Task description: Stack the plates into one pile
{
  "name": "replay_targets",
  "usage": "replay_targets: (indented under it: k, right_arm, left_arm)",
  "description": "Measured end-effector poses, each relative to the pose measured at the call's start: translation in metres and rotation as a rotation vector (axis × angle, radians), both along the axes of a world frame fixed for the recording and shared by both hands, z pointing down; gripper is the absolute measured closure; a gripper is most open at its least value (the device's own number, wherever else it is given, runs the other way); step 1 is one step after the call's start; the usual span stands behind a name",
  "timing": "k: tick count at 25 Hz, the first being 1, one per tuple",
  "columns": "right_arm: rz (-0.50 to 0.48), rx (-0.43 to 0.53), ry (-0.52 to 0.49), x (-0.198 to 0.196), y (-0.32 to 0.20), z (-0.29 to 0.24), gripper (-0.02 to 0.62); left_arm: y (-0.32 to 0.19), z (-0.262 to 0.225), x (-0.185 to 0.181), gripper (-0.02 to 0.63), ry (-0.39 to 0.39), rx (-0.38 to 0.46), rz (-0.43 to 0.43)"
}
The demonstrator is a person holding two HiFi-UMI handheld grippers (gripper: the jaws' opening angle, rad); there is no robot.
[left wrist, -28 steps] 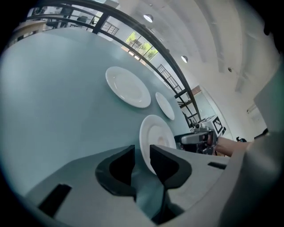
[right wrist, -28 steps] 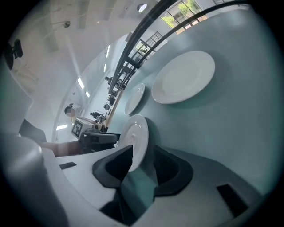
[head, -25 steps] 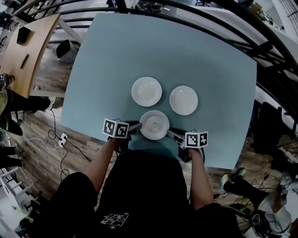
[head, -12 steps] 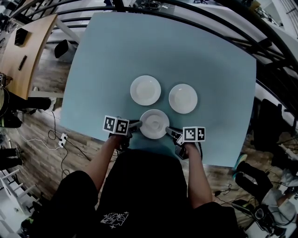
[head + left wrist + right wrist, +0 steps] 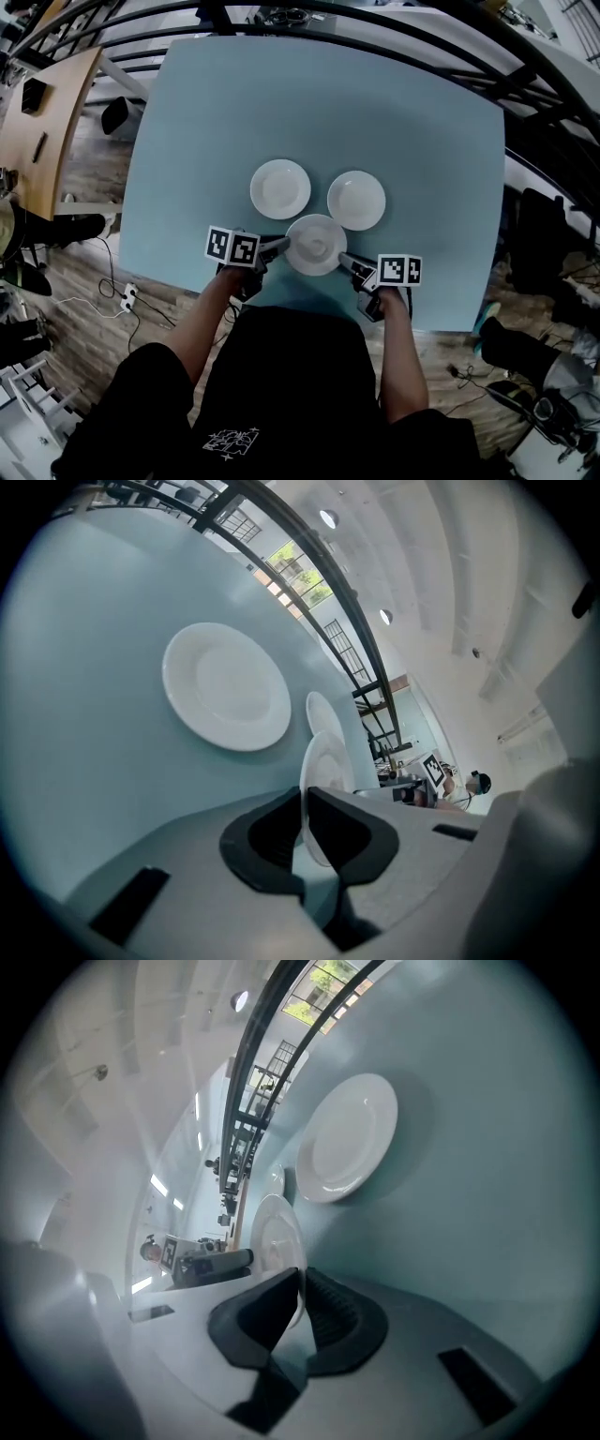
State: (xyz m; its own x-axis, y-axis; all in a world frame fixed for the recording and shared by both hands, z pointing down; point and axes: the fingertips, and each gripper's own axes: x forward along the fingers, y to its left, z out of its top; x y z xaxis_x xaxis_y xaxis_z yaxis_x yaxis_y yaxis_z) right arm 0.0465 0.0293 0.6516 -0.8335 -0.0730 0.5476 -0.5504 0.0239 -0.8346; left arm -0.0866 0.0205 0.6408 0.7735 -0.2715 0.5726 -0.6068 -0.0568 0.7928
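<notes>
Three white plates are on the light blue table point(image 5: 328, 103). The nearest plate point(image 5: 316, 244) is pinched by its rim from both sides and looks raised a little off the table. My left gripper point(image 5: 284, 246) has that plate's left rim point(image 5: 326, 761) between its dark pads, which press on it as the jaws are closing. My right gripper point(image 5: 343, 259) is shut on the right rim point(image 5: 275, 1241). Just beyond lie the far-left plate point(image 5: 280, 188) point(image 5: 227, 686) and the far-right plate point(image 5: 356, 200) point(image 5: 347, 1138), both flat on the table.
Black railings point(image 5: 422, 37) curve around the table's far side. A wooden desk point(image 5: 42, 112) stands to the left, with cables on the wood floor point(image 5: 103, 291). The person's dark-clothed body point(image 5: 281, 394) fills the near edge.
Both grippers have closed on the near plate's rim. The plate has moved away from the table's near edge, closer to the two far plates.
</notes>
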Motion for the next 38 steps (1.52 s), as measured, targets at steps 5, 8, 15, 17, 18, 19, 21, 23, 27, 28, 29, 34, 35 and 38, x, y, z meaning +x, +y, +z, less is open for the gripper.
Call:
replay_targets:
  k: [5, 8, 15, 17, 18, 19, 21, 23, 27, 28, 29, 34, 35, 38]
  right_arm:
    - [0.106, 0.022, 0.002, 0.027, -0.029, -0.004, 0.568]
    - [0.154, 0.028, 0.010, 0.047, -0.046, -0.003, 0.568]
    - [0.208, 0.030, 0.032, 0.081, -0.095, 0.002, 0.568]
    - [0.206, 0.028, 0.035, 0.087, -0.107, 0.004, 0.568]
    - [0.202, 0.025, 0.037, 0.089, -0.112, 0.005, 0.568]
    - [0.197, 0.024, 0.040, 0.091, -0.115, 0.006, 0.568]
    - [0.190, 0.027, 0.047, 0.094, -0.120, 0.007, 0.568]
    - [0.185, 0.027, 0.052, 0.095, -0.123, 0.010, 0.568]
    - [0.167, 0.021, 0.061, 0.095, -0.127, 0.015, 0.568]
    - [0.161, 0.020, 0.063, 0.095, -0.128, 0.015, 0.568]
    - [0.153, 0.020, 0.068, 0.095, -0.129, 0.015, 0.568]
    - [0.100, 0.018, 0.115, 0.095, -0.125, 0.015, 0.568]
    - [0.097, 0.017, 0.119, 0.096, -0.124, 0.015, 0.568]
    - [0.073, 0.032, 0.137, 0.098, -0.126, 0.014, 0.568]
  left_arm:
    - [-0.040, -0.009, 0.028, 0.577, 0.012, 0.042, 0.058]
    - [-0.064, -0.008, 0.047, 0.577, 0.008, 0.052, 0.081]
    - [-0.116, -0.002, 0.080, 0.577, -0.014, 0.058, 0.085]
    - [-0.127, 0.000, 0.086, 0.577, -0.024, 0.056, 0.075]
    - [-0.131, 0.002, 0.089, 0.575, -0.030, 0.053, 0.071]
    - [-0.134, 0.005, 0.090, 0.575, -0.037, 0.048, 0.068]
    - [-0.136, 0.010, 0.093, 0.575, -0.047, 0.040, 0.061]
    - [-0.137, 0.014, 0.094, 0.575, -0.051, 0.033, 0.054]
    - [-0.137, 0.023, 0.093, 0.574, -0.078, 0.015, 0.055]
    - [-0.138, 0.024, 0.092, 0.572, -0.085, 0.010, 0.052]
    - [-0.139, 0.025, 0.092, 0.572, -0.087, 0.005, 0.050]
    - [-0.137, 0.026, 0.096, 0.571, -0.127, 0.001, 0.091]
    - [-0.137, 0.026, 0.096, 0.571, -0.140, 0.001, 0.106]
    - [-0.138, 0.025, 0.100, 0.566, -0.183, 0.010, 0.148]
